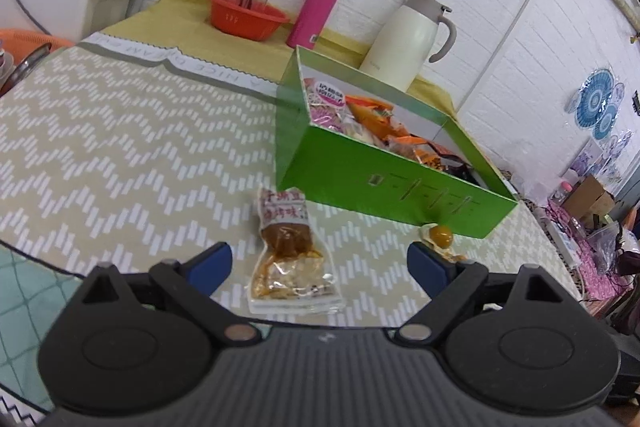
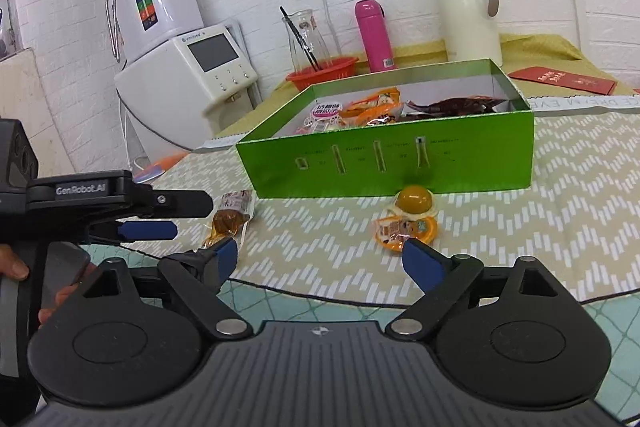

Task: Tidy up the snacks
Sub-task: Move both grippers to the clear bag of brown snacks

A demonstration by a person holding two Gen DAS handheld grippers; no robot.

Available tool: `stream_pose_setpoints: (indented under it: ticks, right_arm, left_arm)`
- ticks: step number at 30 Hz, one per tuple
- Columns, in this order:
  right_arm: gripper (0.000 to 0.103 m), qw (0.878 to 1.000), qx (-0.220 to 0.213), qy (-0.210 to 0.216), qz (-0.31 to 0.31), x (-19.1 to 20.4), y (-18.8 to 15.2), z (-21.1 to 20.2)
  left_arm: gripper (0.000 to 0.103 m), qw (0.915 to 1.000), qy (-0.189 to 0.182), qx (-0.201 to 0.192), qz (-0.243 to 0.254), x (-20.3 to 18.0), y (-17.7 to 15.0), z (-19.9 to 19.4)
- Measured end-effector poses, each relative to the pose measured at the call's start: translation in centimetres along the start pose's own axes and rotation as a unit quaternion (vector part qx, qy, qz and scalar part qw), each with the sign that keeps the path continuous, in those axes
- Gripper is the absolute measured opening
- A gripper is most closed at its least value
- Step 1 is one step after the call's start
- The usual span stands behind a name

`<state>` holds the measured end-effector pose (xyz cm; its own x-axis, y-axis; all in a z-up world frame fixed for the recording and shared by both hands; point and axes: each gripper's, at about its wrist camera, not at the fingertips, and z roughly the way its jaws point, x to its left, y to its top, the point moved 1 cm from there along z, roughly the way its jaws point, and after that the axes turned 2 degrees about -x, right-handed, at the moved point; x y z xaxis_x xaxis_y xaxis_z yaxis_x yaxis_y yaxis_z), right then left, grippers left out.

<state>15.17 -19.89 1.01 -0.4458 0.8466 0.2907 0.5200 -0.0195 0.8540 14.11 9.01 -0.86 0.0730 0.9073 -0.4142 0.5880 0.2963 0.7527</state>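
Behind the green box stand flask and jug; both grippers' jaws gape empty.

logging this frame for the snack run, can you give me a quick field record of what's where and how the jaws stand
box: green box open on the zigzag mat, several snack packs inside
loose snacks: brown sauce packet and orange packet on the mat in front of the box
left gripper: jaws open, brown sauce packet lying between them, not gripped
right gripper: jaws open, empty, near the orange packet
behind box: pink bottle, cream jug, red basket
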Motion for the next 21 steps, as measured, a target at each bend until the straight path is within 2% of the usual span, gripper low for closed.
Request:
stream_pose_setpoints:
  ticks: [5, 9, 11, 13, 21]
  right_arm:
    - [0.103, 1.000, 0.004, -0.011, -0.015, 0.7, -0.3, 0.1]
    - [0.103, 1.000, 0.010, -0.018, -0.020, 0.5, -0.5, 0.1]
    - [0.103, 0.999, 0.013, -0.023, -0.019, 0.5, -0.6, 0.2]
    - [0.103, 0.999, 0.015, -0.027, -0.018, 0.5, -0.7, 0.4]
    - [0.103, 0.999, 0.024, -0.026, -0.026, 1.5, -0.9, 0.8]
  left_arm:
    - [0.088, 0.9992, 0.025, 0.018, 0.024, 0.4, 0.6, 2.7]
    - [0.084, 0.9982, 0.032, 0.029, 0.041, 0.2, 0.6, 3.7]
    - [0.077, 0.9980, 0.031, 0.032, 0.045, 0.2, 0.8, 3.8]
    - [0.058, 0.9979, 0.022, 0.038, 0.048, 0.2, 1.0, 3.9]
    - [0.035, 0.9975, 0.011, 0.045, 0.054, 0.0, 0.9, 3.9]
